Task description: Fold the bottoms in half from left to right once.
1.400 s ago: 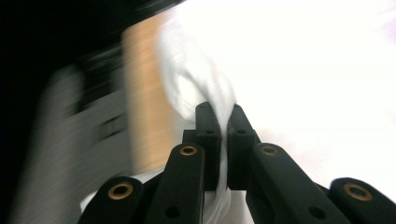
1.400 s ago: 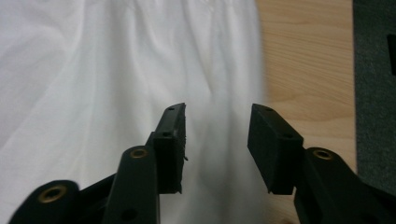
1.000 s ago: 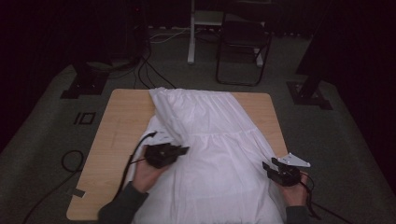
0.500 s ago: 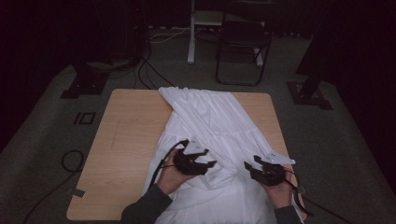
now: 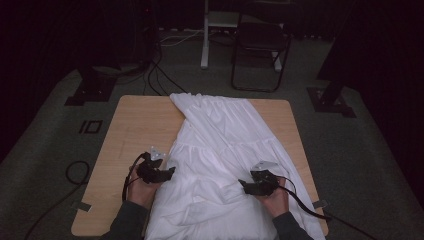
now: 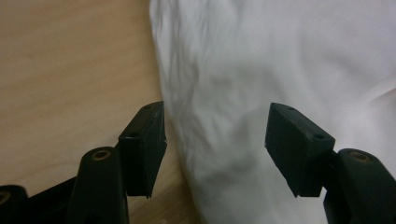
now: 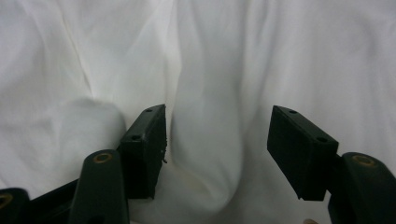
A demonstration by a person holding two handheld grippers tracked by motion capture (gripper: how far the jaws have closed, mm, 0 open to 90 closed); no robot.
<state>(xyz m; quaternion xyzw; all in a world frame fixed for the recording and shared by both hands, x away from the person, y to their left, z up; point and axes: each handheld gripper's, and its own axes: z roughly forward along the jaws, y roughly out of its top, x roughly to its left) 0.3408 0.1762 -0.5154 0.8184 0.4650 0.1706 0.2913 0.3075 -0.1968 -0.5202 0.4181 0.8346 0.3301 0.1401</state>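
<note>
2 grippers work a white dress (image 5: 220, 150) that lies from 12 to 6 o'clock on the table (image 5: 135, 125). Left gripper (image 5: 167, 172), jaws just opened, straddles the 9 o'clock edge. Right gripper (image 5: 245, 186), also just opened, straddles a fold, ready to regrip.

The near end of the white garment (image 5: 220, 165) runs off the bottom edge, as do my forearms. My right hand (image 5: 275, 197) perhaps hides a fold; the far chair (image 5: 260, 45) is too dark.
</note>
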